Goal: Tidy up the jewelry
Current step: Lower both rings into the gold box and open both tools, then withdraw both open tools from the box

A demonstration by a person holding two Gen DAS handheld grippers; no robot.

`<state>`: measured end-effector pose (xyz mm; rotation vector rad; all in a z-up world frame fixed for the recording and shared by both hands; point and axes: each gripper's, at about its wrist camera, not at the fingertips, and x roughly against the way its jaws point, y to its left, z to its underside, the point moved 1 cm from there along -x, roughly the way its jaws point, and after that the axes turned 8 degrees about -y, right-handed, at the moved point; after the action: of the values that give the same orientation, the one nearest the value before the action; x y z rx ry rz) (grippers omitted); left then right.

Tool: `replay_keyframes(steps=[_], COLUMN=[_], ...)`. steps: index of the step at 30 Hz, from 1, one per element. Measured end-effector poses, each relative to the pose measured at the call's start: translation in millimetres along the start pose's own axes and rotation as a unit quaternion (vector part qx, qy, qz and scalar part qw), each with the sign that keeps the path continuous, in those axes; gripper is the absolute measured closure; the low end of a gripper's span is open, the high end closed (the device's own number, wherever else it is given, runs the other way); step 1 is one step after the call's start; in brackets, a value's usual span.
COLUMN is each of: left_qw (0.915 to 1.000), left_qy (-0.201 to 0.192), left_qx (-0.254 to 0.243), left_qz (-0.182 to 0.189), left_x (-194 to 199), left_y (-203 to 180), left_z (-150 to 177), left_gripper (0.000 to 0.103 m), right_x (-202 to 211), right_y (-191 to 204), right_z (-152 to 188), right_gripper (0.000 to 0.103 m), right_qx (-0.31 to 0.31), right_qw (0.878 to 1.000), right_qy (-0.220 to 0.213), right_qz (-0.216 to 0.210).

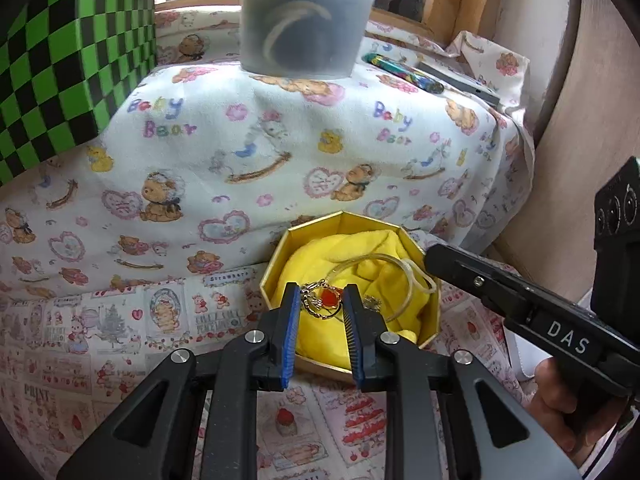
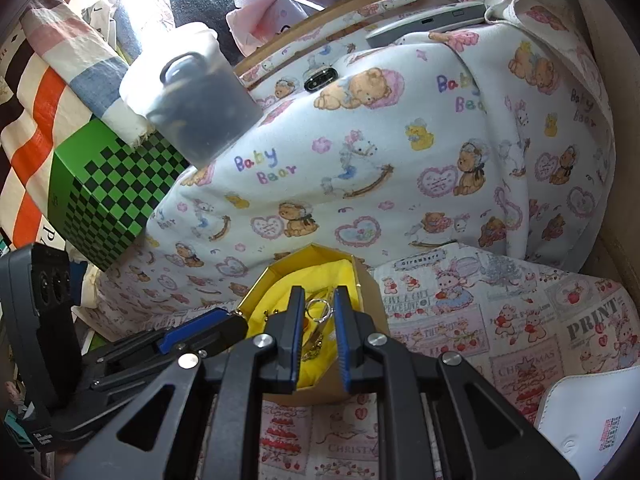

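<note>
Left wrist view: both claws (image 1: pixel 322 294) (image 2: pixel 317 300), narrowly parted, gripping nothing, hang inside the gold box's rim (image 1: pixel 276 256).

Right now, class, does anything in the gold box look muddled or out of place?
Yes. On the yellow cloth in the gold box, rings and chain lie heaped together, with a clear bangle draped loosely across, unsorted.
</note>
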<state>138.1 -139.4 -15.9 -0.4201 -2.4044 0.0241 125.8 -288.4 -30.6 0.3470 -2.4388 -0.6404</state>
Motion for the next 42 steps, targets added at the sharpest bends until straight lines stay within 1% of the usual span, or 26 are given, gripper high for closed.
replay_keyframes(steps=[5, 11, 13, 15, 16, 19, 20, 22, 24, 27, 30, 32, 34, 35, 38, 40, 42], left_qw=[0.9998, 0.9998, 0.9995, 0.9985, 0.9976, 0.9944, 0.9936, 0.9923, 0.9906, 0.9863, 0.9810, 0.9819, 0.9843, 0.9838, 0.9823, 0.9803, 0.9800], left_qy=[-0.006, -0.020, -0.030, -0.047, -0.058, -0.086, -0.093, -0.105, -0.119, -0.146, -0.168, -0.162, -0.148, -0.147, -0.142, -0.142, -0.137], left_qx=[0.014, 0.009, 0.012, 0.015, 0.011, -0.009, -0.011, -0.004, 0.007, 0.025, 0.033, 0.048, 0.064, 0.073, 0.084, 0.089, 0.091], left_qz=[0.010, 0.000, -0.004, -0.023, -0.035, -0.060, -0.063, -0.065, -0.068, -0.073, -0.090, -0.086, -0.071, -0.072, -0.088, -0.105, -0.111], left_x=[5.5, 20.4, 29.4, 41.1, 48.9, 70.0, 75.7, 87.8, 97.8, 111.6, 114.9, 110.0, 102.3, 100.7, 94.0, 90.9, 87.1], left_y=[10.0, 14.1, 16.3, 19.1, 19.8, 22.9, 25.4, 32.4, 39.6, 53.3, 64.9, 75.4, 85.2, 89.6, 100.7, 108.0, 114.5], left_z=[-0.4, -3.3, -4.1, -4.1, -3.4, -0.9, -0.3, 1.2, 3.2, 13.5, 27.1, 33.7, 36.6, 37.9, 42.0, 45.3, 48.3], left_gripper=[0.082, 0.077, 0.073, 0.063, 0.061, 0.052, 0.047, 0.044, 0.035, 0.031, 0.031, 0.030, 0.030, 0.030, 0.029, 0.026, 0.026], right_x=[0.8, 5.8, 10.4, 17.6, 21.0, 28.3, 29.9, 33.7, 35.4, 35.9, 33.8, 31.4, 26.9, 25.6, 21.0, 21.4, 24.1], right_y=[0.6, 0.1, 2.8, 7.0, 10.2, 17.4, 18.9, 24.8, 30.7, 39.7, 46.2, 47.6, 48.9, 48.8, 49.4, 51.5, 55.6], right_z=[0.2, -1.0, -2.2, -3.0, -3.6, -5.7, -5.8, -4.6, -2.7, 1.3, 6.1, 9.0, 12.6, 14.2, 17.5, 19.1, 20.7], right_gripper=[0.089, 0.087, 0.086, 0.085, 0.084, 0.082, 0.082, 0.078, 0.078, 0.075, 0.073, 0.070, 0.064, 0.063, 0.062, 0.052, 0.050], right_qx=[0.002, 0.003, 0.010, 0.025, 0.032, 0.038, 0.040, 0.049, 0.062, 0.085, 0.105, 0.119, 0.135, 0.142, 0.156, 0.159, 0.169], right_qw=[1.000, 1.000, 1.000, 0.998, 0.997, 0.997, 0.997, 0.996, 0.995, 0.993, 0.990, 0.987, 0.983, 0.982, 0.979, 0.978, 0.975], right_qy=[-0.002, -0.008, -0.020, -0.041, -0.050, -0.059, -0.060, -0.065, -0.068, -0.076, -0.083, -0.088, -0.092, -0.093, -0.092, -0.095, -0.104], right_qz=[-0.003, -0.002, 0.011, 0.043, 0.050, 0.044, 0.042, 0.039, 0.037, 0.043, 0.053, 0.064, 0.078, 0.086, 0.097, 0.096, 0.096])
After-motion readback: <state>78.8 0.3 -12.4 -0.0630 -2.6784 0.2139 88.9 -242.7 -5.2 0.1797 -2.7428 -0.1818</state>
